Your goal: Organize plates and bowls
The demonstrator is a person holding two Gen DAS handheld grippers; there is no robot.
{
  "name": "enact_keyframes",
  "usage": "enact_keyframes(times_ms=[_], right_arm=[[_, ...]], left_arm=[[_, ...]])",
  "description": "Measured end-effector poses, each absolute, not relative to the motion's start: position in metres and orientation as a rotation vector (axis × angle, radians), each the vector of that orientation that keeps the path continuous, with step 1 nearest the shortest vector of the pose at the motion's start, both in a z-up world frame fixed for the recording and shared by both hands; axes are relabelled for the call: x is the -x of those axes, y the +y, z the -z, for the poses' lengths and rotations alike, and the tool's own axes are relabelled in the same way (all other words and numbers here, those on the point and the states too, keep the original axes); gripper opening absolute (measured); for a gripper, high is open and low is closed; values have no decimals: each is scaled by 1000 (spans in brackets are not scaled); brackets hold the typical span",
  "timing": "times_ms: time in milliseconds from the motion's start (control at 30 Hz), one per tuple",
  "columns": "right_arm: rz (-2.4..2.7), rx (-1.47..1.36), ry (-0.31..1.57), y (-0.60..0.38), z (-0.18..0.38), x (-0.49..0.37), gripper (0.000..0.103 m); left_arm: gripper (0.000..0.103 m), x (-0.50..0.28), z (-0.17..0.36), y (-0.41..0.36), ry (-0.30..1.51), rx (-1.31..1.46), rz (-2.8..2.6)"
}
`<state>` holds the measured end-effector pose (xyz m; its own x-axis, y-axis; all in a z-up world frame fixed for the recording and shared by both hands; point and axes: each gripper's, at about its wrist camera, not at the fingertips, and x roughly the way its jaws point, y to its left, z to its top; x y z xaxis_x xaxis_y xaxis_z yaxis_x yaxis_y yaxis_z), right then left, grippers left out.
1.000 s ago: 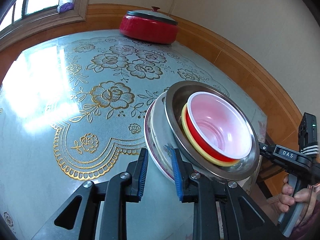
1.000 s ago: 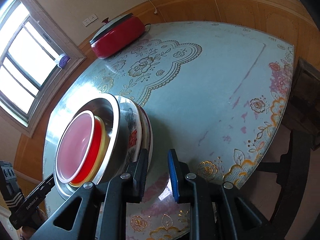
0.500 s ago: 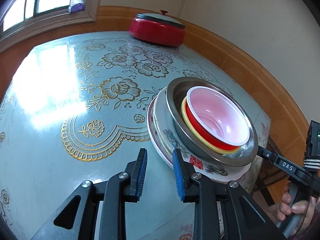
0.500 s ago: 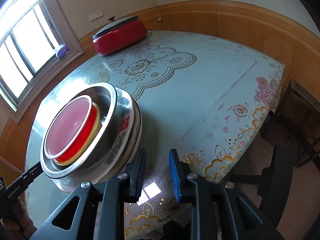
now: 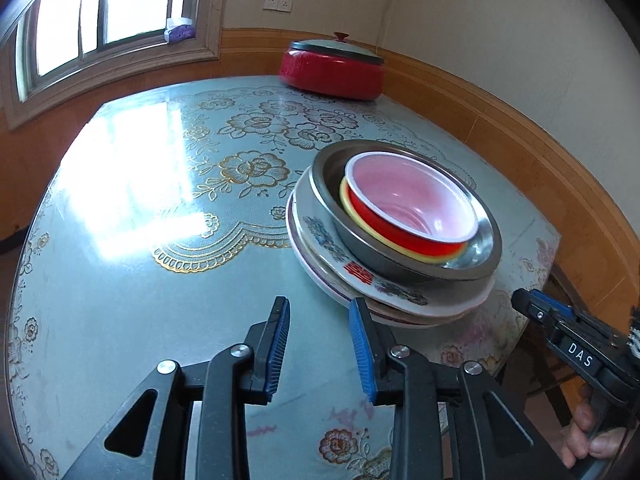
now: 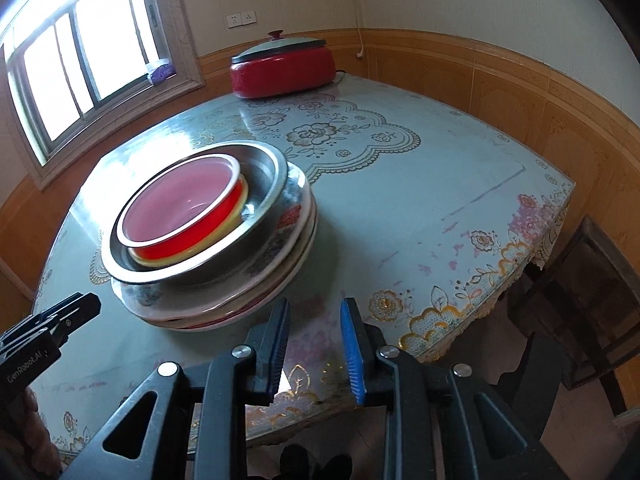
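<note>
The stack stands on the table just ahead of the left tongs and to their right; from the right tongs it is just ahead and to the left. Both tongs are partly open and hold nothing. At the bottom are at least 2 patterned plates, on them a steel bowl, and inside it a yellow bowl and a red bowl.

The plates look ceramic: probably heavy, stiff, glazed and slippery, and they may chip. The steel bowl is likely light but smooth. The inner bowls look like plastic, so they should be light. I think the best hold is on a rim, 1 piece at a time, from the top.

A red covered pot stands well beyond the tongs, far from the stack. Nothing stands between the tongs and the stack; only the table edge is near
</note>
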<state>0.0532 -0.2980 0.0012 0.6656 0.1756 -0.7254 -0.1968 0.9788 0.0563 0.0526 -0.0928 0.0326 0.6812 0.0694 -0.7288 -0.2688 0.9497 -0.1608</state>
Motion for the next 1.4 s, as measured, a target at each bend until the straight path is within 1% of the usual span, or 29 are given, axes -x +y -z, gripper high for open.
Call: enact_keyframes(times_ms=[33,100,167,300,367,433,500,567,633,700,767,867,900,1100,1400], right_arm=[[-217,44,807,-292,-2,-49,28],[-233,72,791,-283,-4,-39,29],[-226,93,767,-275,-7,-31,32],[-173,66,751,-265,-7,-21,37],[-127,34,765,-261,-5,-21,38],[-85,-2,763,-256,-4,-20,39],[-23,-13,737,-249,-4,-18,41],[19,-54,736,-244,0,-15,41],[70,-68,725,-237,5,-8,43],[104,-73,715,-231,10,1,47],[140,-57,699,-223,13,12,48],[179,-68,688,-219,10,20,48],[191,-67,677,-218,8,21,48],[234,-71,636,-210,-5,21,49],[274,-79,660,-205,2,12,49]], left_arm=[[37,-52,-33,-99,796,238,-185],[41,-50,-36,-107,784,213,-162],[41,-49,-38,-112,773,184,-135],[50,-44,-44,-111,742,129,-91],[54,-43,-44,-106,747,104,-72],[63,-44,-44,-97,741,97,-52],[68,-42,-41,-90,743,94,-38],[70,-40,-37,-85,746,95,-11],[78,-37,-31,-80,748,92,13],[84,-33,-26,-76,747,90,37],[87,-29,-22,-72,743,89,55],[97,-27,-25,-67,723,71,60],[102,-25,-28,-64,704,76,64],[103,-24,-36,-53,666,67,97],[103,-36,-34,-45,688,70,113]])
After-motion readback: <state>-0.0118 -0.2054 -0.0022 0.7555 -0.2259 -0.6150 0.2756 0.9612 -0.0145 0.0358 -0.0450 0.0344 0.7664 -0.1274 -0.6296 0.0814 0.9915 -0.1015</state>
